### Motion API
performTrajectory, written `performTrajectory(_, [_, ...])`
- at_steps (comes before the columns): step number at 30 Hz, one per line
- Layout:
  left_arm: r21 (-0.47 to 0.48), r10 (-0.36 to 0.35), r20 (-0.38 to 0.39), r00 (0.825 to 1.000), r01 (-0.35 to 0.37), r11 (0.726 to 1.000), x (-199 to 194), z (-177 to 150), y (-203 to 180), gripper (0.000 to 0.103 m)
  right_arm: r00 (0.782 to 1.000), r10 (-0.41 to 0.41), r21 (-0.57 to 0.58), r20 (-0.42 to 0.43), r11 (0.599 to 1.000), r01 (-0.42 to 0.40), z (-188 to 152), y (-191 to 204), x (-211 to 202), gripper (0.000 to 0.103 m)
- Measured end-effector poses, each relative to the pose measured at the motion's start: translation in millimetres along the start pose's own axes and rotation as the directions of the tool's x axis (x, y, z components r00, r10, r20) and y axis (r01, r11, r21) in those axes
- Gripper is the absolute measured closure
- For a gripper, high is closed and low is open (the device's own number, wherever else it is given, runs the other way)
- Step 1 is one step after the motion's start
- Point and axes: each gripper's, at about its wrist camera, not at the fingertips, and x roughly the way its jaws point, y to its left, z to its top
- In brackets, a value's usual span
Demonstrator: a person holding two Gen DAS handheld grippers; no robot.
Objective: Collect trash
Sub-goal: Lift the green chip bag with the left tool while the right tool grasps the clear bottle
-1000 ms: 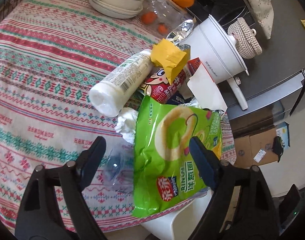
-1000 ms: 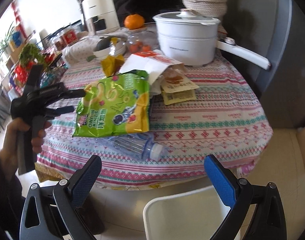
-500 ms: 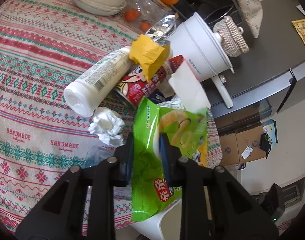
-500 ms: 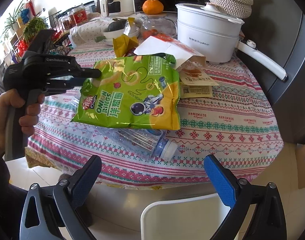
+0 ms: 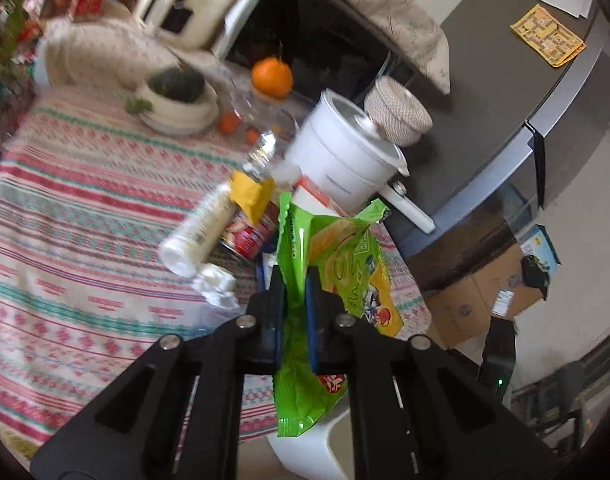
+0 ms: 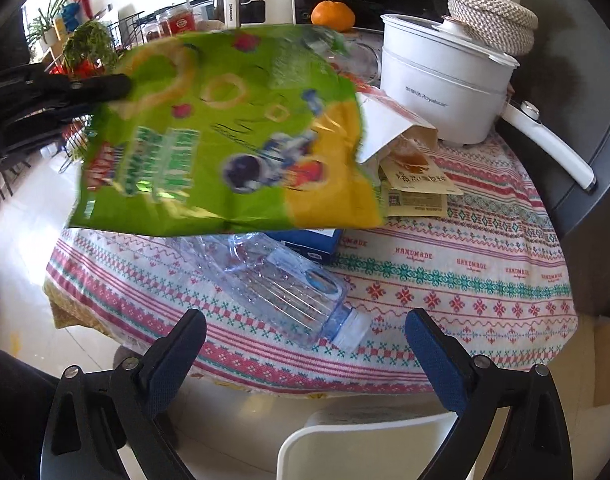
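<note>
The green snack bag (image 5: 301, 280) was pinched in the left gripper (image 5: 295, 292) and held clear above the tablecloth (image 6: 465, 280); the right gripper (image 6: 305, 336) was spread wide, nothing held.

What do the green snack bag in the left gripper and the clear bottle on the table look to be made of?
Green snack bag: thin printed plastic film, glossy; it creases and shows glare where the left gripper pinches it.
Clear bottle: transparent thin-walled plastic, ribbed and partly crushed, with a pale cap; the tablecloth pattern shows through.
</note>
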Motion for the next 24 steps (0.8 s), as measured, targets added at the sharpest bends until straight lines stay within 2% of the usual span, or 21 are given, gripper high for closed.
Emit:
performTrajectory(2, [-0.003,0.065,0.060,0.996,-0.065,0.998,-20.7,0.0,7.3,0.093,1.000,0.002,-0.013,0.001,1.000,-0.002,2.7,3.4,0.1,0.005])
performTrajectory(5, [-0.020,0.194,0.143,0.971,-0.193,0.981,-44.7,0.8,21.8,0.093,0.999,0.040,-0.091,-0.018,0.995,-0.042,8.0,16.8,2.9,0.005])
performTrajectory(8, [-0.010,0.290,0.160,0.944,-0.292,0.956,-51.8,0.5,34.6,0.093,0.999,0.040,-0.295,-0.015,0.954,-0.043,14.0,44.7,4.7,0.005])
performTrajectory(10, [-0.010,0.302,0.143,0.942,-0.304,0.953,-49.1,0.4,45.3,0.093,0.999,0.031,-0.380,-0.036,0.924,-0.042,19.8,61.3,14.3,0.005])
performTrajectory(12, [-0.023,0.307,0.130,0.943,-0.307,0.952,-46.3,0.0,54.4,0.093,0.995,0.015,-0.437,-0.097,0.898,-0.056,28.6,78.8,36.0,0.007])
performTrajectory(15, [-0.030,0.322,0.129,0.938,-0.321,0.946,-47.9,-0.5,64.8,0.093,0.988,-0.047,-0.506,-0.150,0.862,-0.036,36.0,97.8,66.2,0.011])
performTrajectory(20, [-0.037,0.356,0.148,0.923,-0.355,0.934,-61.3,-5.0,66.1,0.093,0.973,-0.123,-0.550,-0.197,0.835,-0.006,41.3,111.4,108.3,0.014])
performTrajectory(22, [-0.040,0.365,0.153,0.918,-0.364,0.931,-63.2,-4.7,67.2,0.093,0.970,-0.158,-0.561,-0.186,0.828,0.027,41.3,113.1,118.0,0.020])
performTrajectory(23, [-0.042,0.370,0.153,0.916,-0.368,0.929,-63.2,-4.1,67.7,0.093,0.968,-0.177,-0.564,-0.179,0.824,0.046,41.8,113.0,122.3,0.027])
performTrajectory(24, [-0.043,0.372,0.154,0.916,-0.370,0.928,-63.2,-3.8,68.1,0.093,0.968,-0.183,-0.561,-0.171,0.826,0.057,42.4,112.4,124.7,0.028])
